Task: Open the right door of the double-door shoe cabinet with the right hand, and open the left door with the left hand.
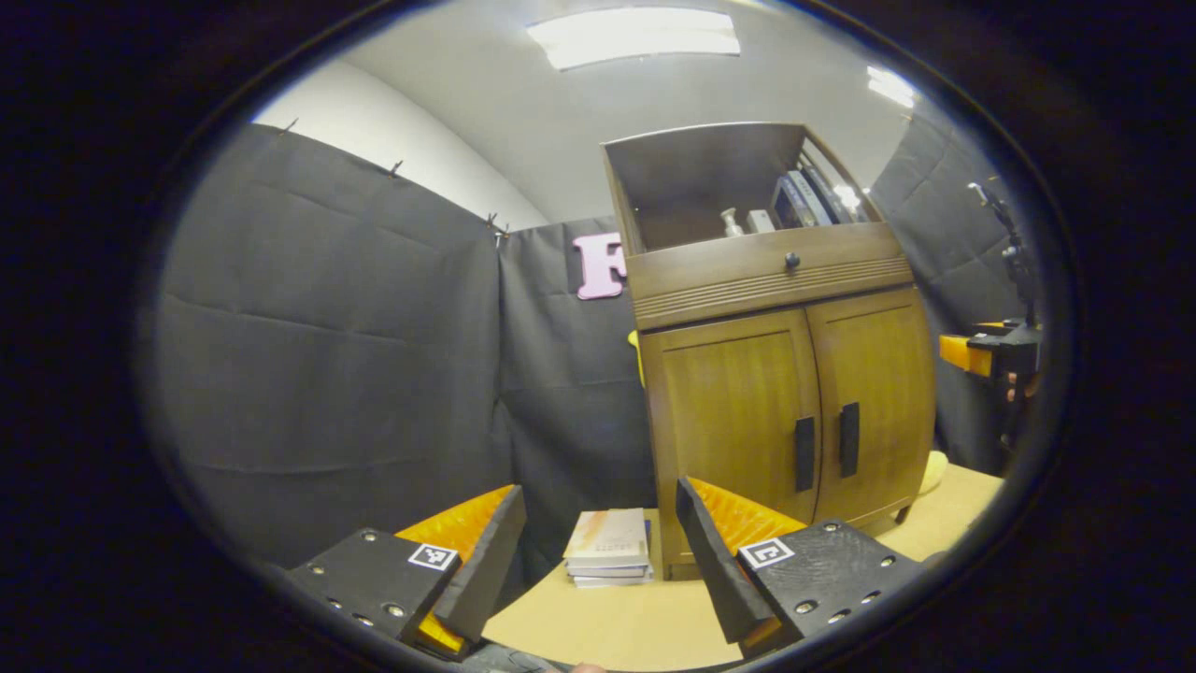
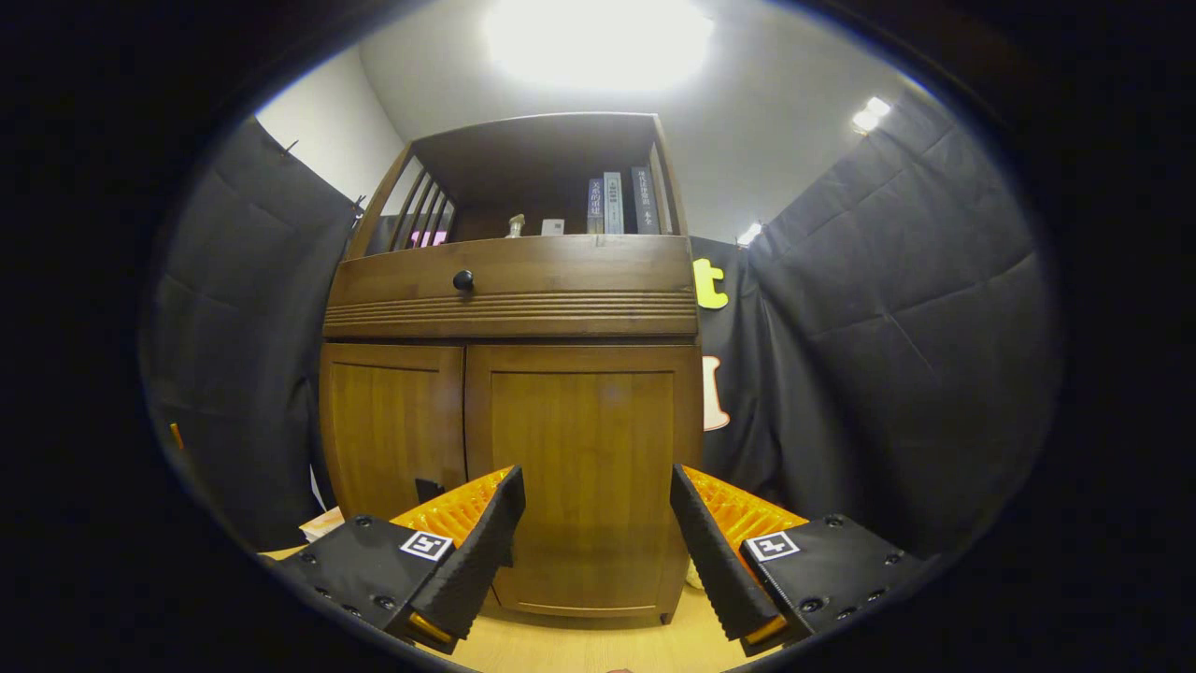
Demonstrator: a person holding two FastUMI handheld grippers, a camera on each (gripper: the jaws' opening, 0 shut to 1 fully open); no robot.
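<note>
- In the left gripper view, the left gripper [image 1: 598,547] is seen at the bottom centre with its fingers spread wide and nothing held between them.
- Beyond its fingers, a stack of books [image 1: 609,547] lies on the light wooden table [image 1: 598,626], just beside the foot of the shoe cabinet [image 1: 775,346].
- The cabinet is found to the right of centre; its left door [image 1: 733,421] and right door [image 1: 874,393] are both closed, with two dark vertical handles [image 1: 804,453] side by side at the middle seam.
- The right gripper [image 2: 598,542] is seen at the bottom centre of the right gripper view, likewise wide apart and empty.
- The right door [image 2: 584,467] lies directly ahead between its fingers, with a drawer knob [image 2: 462,279] above to the left.
- Upright books [image 2: 614,203] are seen on the open upper shelf.
</note>
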